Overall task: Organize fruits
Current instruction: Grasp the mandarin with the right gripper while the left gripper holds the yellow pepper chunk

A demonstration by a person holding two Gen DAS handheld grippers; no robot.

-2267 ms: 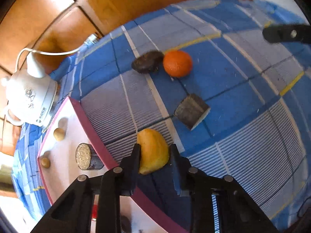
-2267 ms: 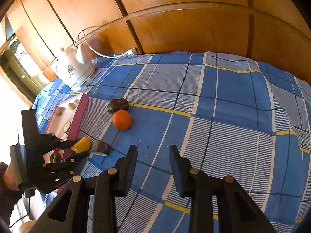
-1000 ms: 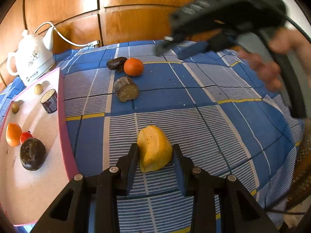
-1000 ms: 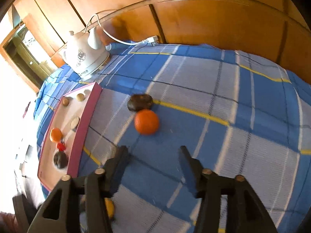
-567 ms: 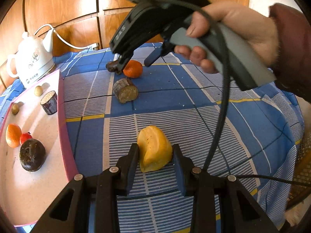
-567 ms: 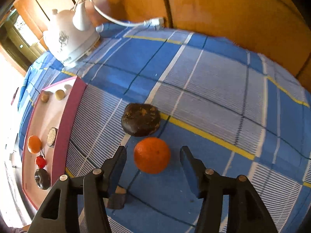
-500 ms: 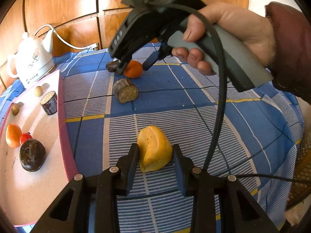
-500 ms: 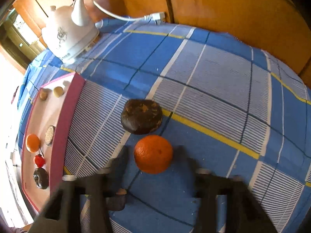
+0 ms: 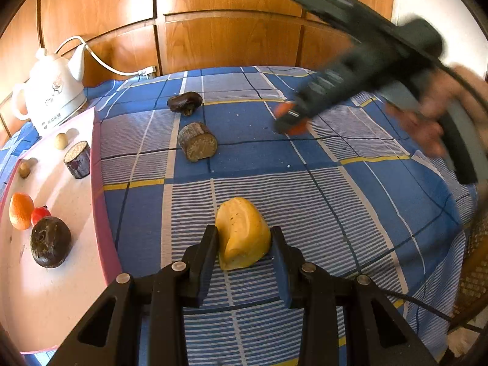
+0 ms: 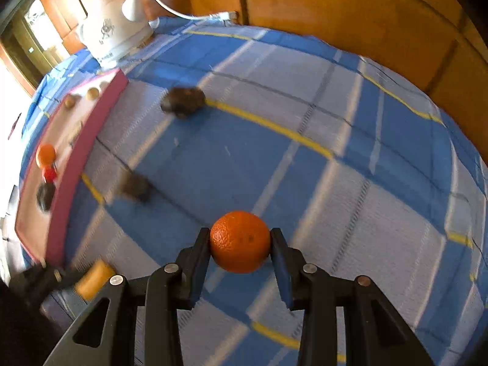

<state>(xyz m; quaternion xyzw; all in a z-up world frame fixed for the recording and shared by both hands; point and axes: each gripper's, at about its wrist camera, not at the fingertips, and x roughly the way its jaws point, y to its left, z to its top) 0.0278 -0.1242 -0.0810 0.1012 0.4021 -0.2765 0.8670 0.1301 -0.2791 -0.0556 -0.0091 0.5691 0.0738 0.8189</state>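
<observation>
My left gripper (image 9: 244, 244) is shut on a yellow fruit piece (image 9: 242, 235) low over the blue checked cloth, beside the pink-rimmed tray (image 9: 97, 183). My right gripper (image 10: 240, 244) is shut on an orange (image 10: 240, 245), with both pads pressed on its sides above the cloth. In the left wrist view it shows as a blurred dark tool held by a hand, with the orange (image 9: 289, 119) at its tips. A dark round fruit (image 9: 184, 102) and a brown cut piece (image 9: 198, 141) lie on the cloth.
The tray holds a small orange (image 9: 20, 210), a red fruit (image 9: 40, 215), a dark round fruit (image 9: 50, 245), a cut piece (image 9: 77, 158) and two tan balls. A white kettle (image 9: 52, 91) with its cord stands behind the tray. Wooden panels close off the far side.
My right gripper came down around the orange, closed on it and carried it away from the dark fruit, to the right in the left wrist view. The left gripper kept still with the yellow piece.
</observation>
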